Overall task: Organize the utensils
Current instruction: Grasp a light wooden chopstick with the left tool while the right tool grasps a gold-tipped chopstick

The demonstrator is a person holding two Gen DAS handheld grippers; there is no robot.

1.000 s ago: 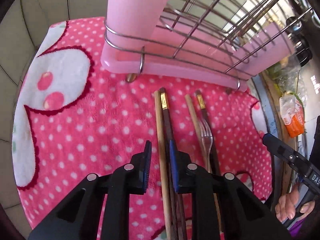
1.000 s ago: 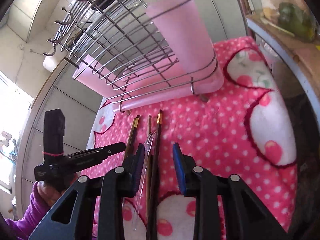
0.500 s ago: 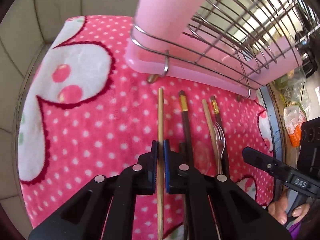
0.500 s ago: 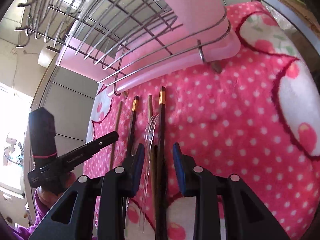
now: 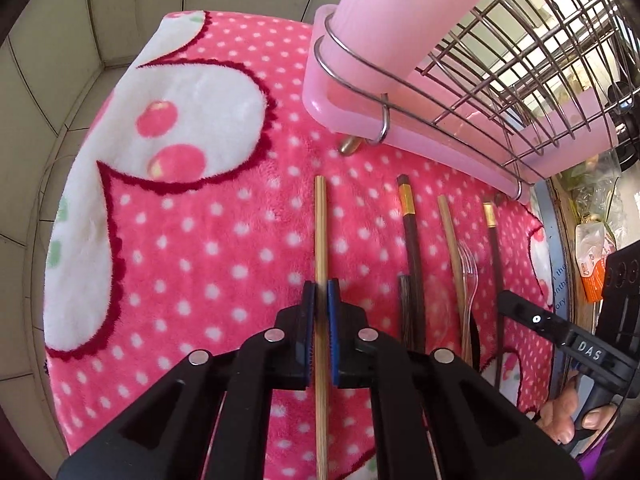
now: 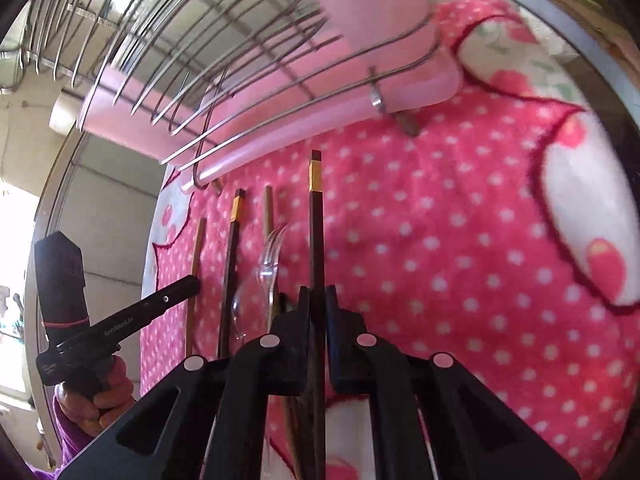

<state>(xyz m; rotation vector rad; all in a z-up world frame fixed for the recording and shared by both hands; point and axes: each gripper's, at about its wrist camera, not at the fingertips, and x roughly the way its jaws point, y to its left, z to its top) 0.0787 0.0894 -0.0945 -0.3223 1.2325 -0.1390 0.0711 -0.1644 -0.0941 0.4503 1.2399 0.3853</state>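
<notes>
Several utensils lie side by side on a pink dotted towel [image 5: 208, 248]. My left gripper [image 5: 321, 294] is shut on a pale bamboo chopstick [image 5: 320, 232], which lies apart to the left of the others. Right of it are a dark gold-banded chopstick [image 5: 412, 248], a second pale chopstick [image 5: 450, 236], a clear plastic fork [image 5: 468, 272] and another dark chopstick [image 5: 494, 248]. In the right wrist view my right gripper [image 6: 317, 296] has its jaws closing on a dark gold-banded chopstick [image 6: 316, 220], with the pads against its sides. The fork [image 6: 270, 256] lies just left of it.
A wire dish rack [image 5: 520, 60] on a pink drip tray [image 5: 440, 148] stands behind the utensils, with a tall pink cutlery cup [image 5: 400, 20] in its corner ring. A tiled wall [image 5: 60, 80] is on the left; packets [image 5: 592, 256] lie on the right. A hand [image 6: 100, 392] holds the left gripper.
The left gripper shut on the pale chopstick and carried it left, away from the others. The right gripper sank toward the towel and closed around the dark chopstick.
</notes>
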